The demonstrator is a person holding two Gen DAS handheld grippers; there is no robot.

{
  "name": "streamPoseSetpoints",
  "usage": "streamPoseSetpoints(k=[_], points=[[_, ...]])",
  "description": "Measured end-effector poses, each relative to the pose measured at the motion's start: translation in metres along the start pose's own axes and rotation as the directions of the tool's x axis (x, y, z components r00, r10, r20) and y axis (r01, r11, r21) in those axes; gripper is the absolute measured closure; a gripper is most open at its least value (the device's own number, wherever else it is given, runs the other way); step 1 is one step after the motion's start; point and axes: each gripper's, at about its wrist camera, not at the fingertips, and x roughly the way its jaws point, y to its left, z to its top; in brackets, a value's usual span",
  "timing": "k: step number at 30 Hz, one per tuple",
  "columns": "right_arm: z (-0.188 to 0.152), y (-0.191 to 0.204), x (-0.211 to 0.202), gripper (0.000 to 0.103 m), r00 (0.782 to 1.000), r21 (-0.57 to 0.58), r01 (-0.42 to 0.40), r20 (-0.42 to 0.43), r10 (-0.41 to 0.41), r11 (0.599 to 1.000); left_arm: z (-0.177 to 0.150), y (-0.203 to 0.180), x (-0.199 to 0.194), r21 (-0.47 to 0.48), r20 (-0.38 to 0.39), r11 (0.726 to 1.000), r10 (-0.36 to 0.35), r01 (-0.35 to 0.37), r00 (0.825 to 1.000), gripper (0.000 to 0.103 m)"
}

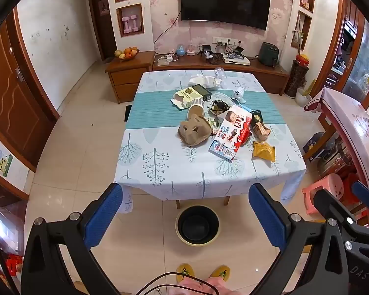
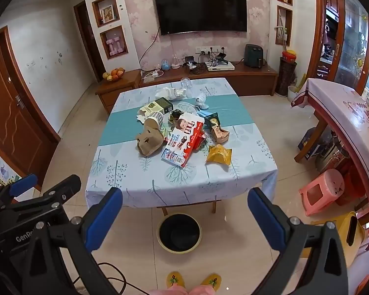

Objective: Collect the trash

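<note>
Left wrist view: trash pile sits mid-table, spreading toward the right edge.
Carton: white-and-red Kinder chocolate box [image 1: 230, 132] lies near the table's middle, leaning on other litter.
Bag: crumpled brown paper bag [image 1: 194, 131] touches the carton's left side.
Cup: checked paper cup [image 1: 196, 107] lies tipped just behind the bag.
Wrapper: yellow foil snack packet [image 1: 263, 150] lies apart, toward the near right corner.
Box: torn olive-green cardboard box [image 1: 194, 93] lies farther back on the teal runner.
Tissue: white crumpled paper [image 1: 204, 81] near the far edge.
Table: square table with pale tree-print cloth [image 1: 164, 172].
Bin: round black wastebasket with yellow rim [image 1: 197, 225] stands on the floor below the near edge.
Left gripper [image 1: 184, 215]: blue pads spread wide, nothing between them.
Right gripper [image 2: 184, 217]: spread wide, empty, above the bin.
Person: yellow slippers [image 2: 193, 281] at the bottom.
</note>
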Motion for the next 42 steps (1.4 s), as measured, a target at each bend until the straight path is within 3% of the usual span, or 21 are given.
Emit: streamPoseSetpoints(k=[8, 21, 38, 42], points=[[0.0, -0.002, 0.002, 0.001, 1.0, 0.006, -0.005, -0.015, 0.005, 1.0, -0.001, 0.0, 0.001, 0.004, -0.008, 1.0, -0.009, 0.009, 1.0, 0.005], [0.001, 0.003, 0.008, 0.014, 0.997, 0.005, -0.058, -0.044, 0.058, 0.998, -0.005, -0.001, 0.005, 0.017, -0.031, 1.0, 0.004, -0.004, 1.0, 0.005], [-0.001, 0.009, 0.011, 0.016, 0.996, 0.006, -0.074, -0.044, 0.074, 0.997, -0.005, 0.0, 0.004, 0.024, -0.04, 1.0, 0.008, -0.007, 0.999, 0.005], [-0.002, 0.009, 0.011, 0.021, 0.996, 0.004, -0.076, -0.049, 0.076, 0.997, -0.006, -0.001, 0.004, 0.029, -0.042, 1.0, 0.006, -0.005, 0.999, 0.005]])
